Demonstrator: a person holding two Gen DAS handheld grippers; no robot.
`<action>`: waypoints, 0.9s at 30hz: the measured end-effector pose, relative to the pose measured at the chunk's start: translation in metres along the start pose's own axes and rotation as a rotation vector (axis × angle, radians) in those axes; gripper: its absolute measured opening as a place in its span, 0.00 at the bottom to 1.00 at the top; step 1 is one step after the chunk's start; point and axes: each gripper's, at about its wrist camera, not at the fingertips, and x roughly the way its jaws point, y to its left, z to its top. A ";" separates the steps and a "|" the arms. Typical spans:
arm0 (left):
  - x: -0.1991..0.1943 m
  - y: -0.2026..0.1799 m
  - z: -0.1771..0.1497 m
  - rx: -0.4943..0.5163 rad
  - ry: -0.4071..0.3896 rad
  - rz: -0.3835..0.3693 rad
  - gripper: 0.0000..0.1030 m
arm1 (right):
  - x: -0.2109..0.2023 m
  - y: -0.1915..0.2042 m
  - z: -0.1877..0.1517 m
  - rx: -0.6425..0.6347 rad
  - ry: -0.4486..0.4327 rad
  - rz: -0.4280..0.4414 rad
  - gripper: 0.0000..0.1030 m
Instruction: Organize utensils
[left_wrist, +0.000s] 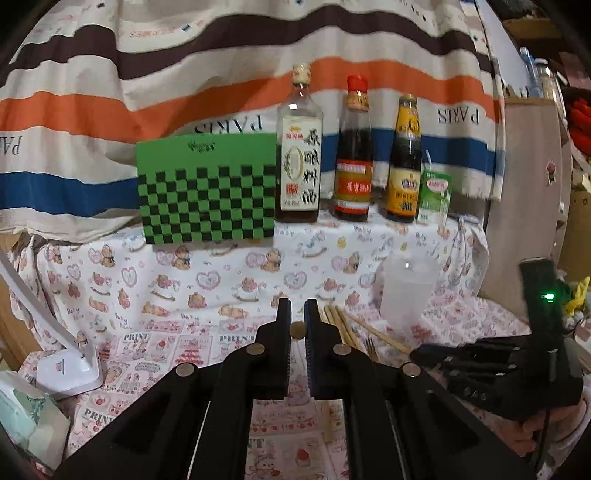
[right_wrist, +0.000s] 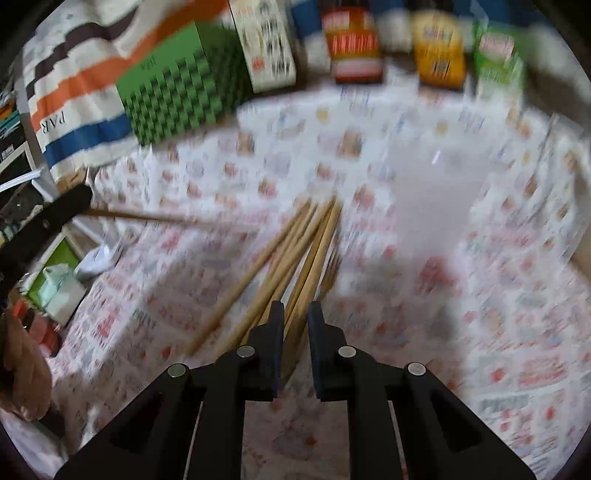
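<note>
The whole right wrist view is being smeared by motion blur: the bottles (right_wrist: 356, 48) are being cut off by the top edge, their labels unreadable. The near ends of the chopsticks (right_wrist: 295, 258) are being hidden behind the right gripper (right_wrist: 295, 314).

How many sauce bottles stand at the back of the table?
3, in a row right of the green checkered box: a clear bottle with white label, a red-capped dark bottle, and a yellow-labelled dark bottle beside the green carton. None looks hidden.
</note>
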 end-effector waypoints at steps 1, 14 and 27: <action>-0.003 0.001 0.001 -0.004 -0.018 -0.001 0.06 | -0.008 -0.001 0.003 -0.005 -0.046 -0.011 0.08; -0.020 0.013 0.006 -0.062 -0.124 0.010 0.06 | -0.052 -0.039 0.026 0.089 -0.321 0.009 0.07; -0.021 -0.003 0.022 0.026 -0.142 0.042 0.06 | -0.101 -0.042 0.063 0.061 -0.480 -0.002 0.07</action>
